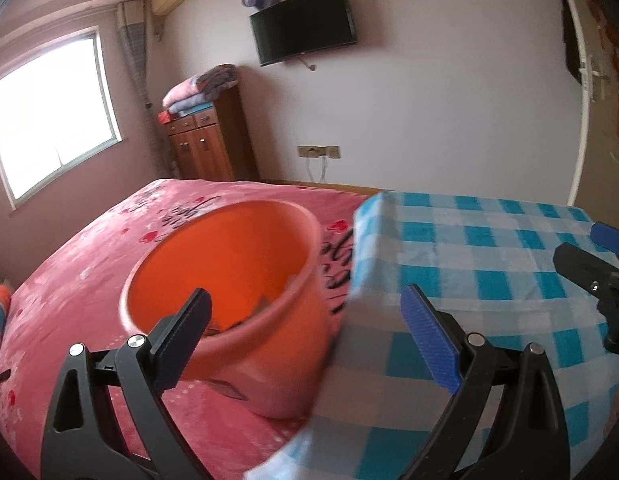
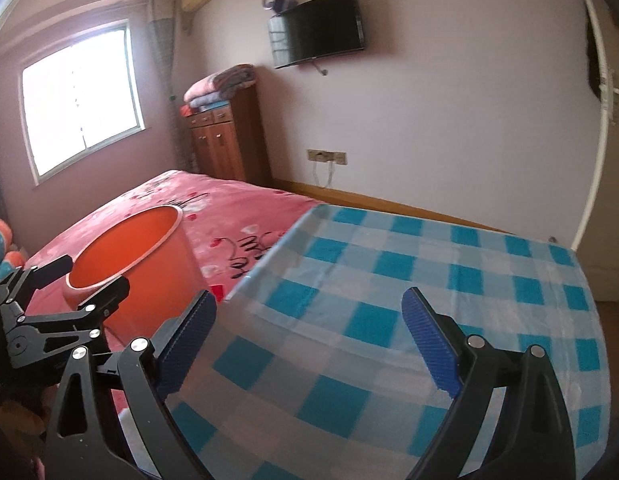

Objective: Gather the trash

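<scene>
An orange bin (image 1: 229, 280) stands on the pink bed, close to the left edge of the table with the blue-checked cloth (image 1: 489, 264). Brownish scraps of trash (image 1: 261, 306) lie inside it. My left gripper (image 1: 309, 336) is open and empty, just above and in front of the bin's near rim. My right gripper (image 2: 309, 344) is open and empty over the checked cloth (image 2: 389, 300). The bin also shows in the right wrist view (image 2: 129, 256), with the left gripper (image 2: 83, 284) next to it. I see no loose trash on the cloth.
The pink bedspread (image 1: 89, 272) spreads left of the table. A wooden cabinet (image 1: 209, 144) with folded blankets stands by the far wall, under a wall TV (image 1: 303, 24). A window (image 1: 49, 120) is at the left, a door (image 1: 597, 80) at the right.
</scene>
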`<state>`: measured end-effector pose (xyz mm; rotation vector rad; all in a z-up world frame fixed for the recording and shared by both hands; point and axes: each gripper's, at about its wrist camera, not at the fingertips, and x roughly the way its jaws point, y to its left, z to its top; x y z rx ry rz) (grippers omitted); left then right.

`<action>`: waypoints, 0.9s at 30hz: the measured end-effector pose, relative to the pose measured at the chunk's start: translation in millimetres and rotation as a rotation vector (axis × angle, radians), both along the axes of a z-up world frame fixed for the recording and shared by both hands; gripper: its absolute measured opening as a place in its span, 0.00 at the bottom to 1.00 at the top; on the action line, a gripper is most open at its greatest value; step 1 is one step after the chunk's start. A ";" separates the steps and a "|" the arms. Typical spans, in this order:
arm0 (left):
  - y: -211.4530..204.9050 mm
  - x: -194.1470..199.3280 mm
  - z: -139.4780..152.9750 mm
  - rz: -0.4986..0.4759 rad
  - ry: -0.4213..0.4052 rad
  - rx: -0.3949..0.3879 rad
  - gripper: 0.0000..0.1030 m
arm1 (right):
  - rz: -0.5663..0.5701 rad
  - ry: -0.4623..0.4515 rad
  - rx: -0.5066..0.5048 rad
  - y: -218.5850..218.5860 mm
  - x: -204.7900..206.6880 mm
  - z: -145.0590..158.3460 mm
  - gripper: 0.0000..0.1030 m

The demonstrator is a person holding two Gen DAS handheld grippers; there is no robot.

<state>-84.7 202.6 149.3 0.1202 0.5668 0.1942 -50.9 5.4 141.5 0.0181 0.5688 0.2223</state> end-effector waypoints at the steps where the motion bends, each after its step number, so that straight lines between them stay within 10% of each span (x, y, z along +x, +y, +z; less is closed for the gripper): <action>1: -6.4 -0.5 -0.9 -0.012 0.001 -0.005 0.93 | -0.010 -0.003 -0.004 -5.2 -2.8 -1.0 0.90; 27: -125.1 1.7 -24.2 -0.193 0.057 -0.008 0.93 | -0.227 -0.014 -0.002 -117.7 -44.2 -26.1 0.90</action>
